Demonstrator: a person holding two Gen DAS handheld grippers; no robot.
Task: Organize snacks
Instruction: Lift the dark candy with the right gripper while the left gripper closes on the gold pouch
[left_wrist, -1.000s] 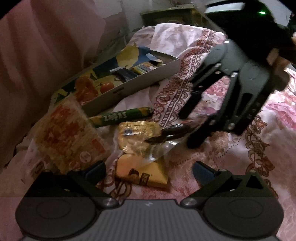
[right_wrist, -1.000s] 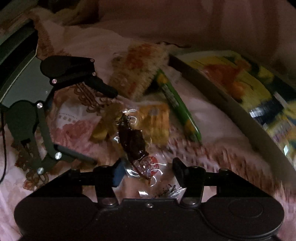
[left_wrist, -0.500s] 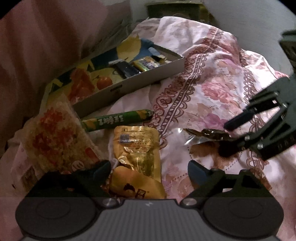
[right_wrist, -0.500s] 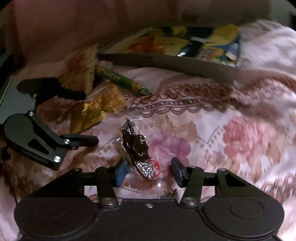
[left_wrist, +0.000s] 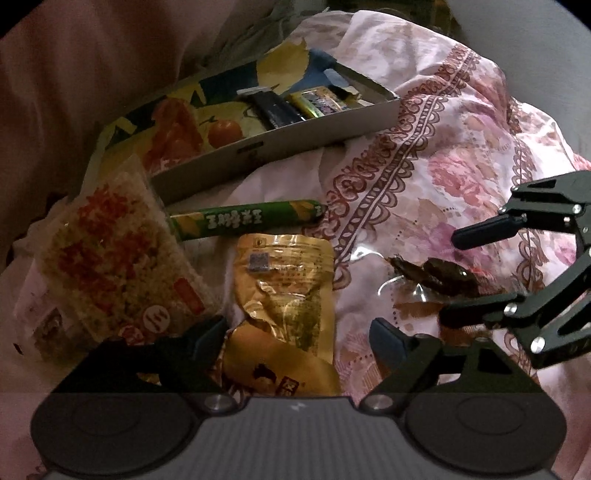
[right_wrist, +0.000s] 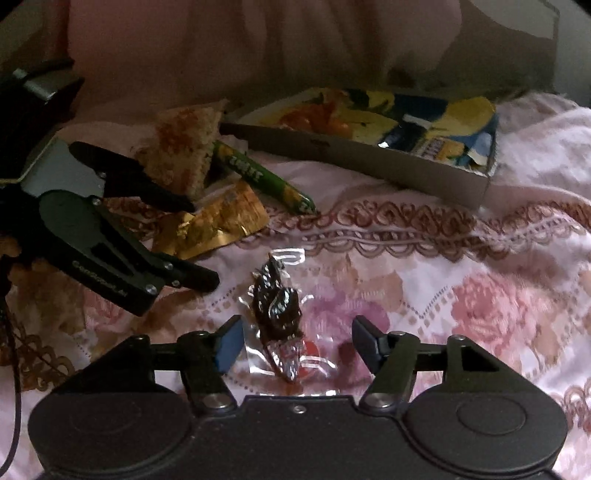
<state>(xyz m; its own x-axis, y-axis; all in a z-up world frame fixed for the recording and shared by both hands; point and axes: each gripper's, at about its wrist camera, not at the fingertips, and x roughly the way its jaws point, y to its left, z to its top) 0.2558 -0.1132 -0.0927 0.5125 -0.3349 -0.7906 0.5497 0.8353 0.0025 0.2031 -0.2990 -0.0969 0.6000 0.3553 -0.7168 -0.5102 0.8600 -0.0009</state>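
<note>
1. Since a second ago, the dark snack in clear wrap (right_wrist: 277, 314) has been carried away from the pile and set on the flowered bedsheet (right_wrist: 480, 314).
2. The right claw (right_wrist: 295, 343) is seen opening; the wrap lies between its blue pads (right_wrist: 229, 345), untouched by them.
3. The left claw (left_wrist: 295, 332) is closing yet wide, astride the gold pouch (left_wrist: 284, 288), which is not pressed.
4. A green sausage stick (left_wrist: 243, 221) and a rice-cracker pack (left_wrist: 118, 258) lie near the pouch.
5. The fruit-printed box (left_wrist: 280, 147) holds wrapped bars (left_wrist: 295, 105) behind them.
</note>
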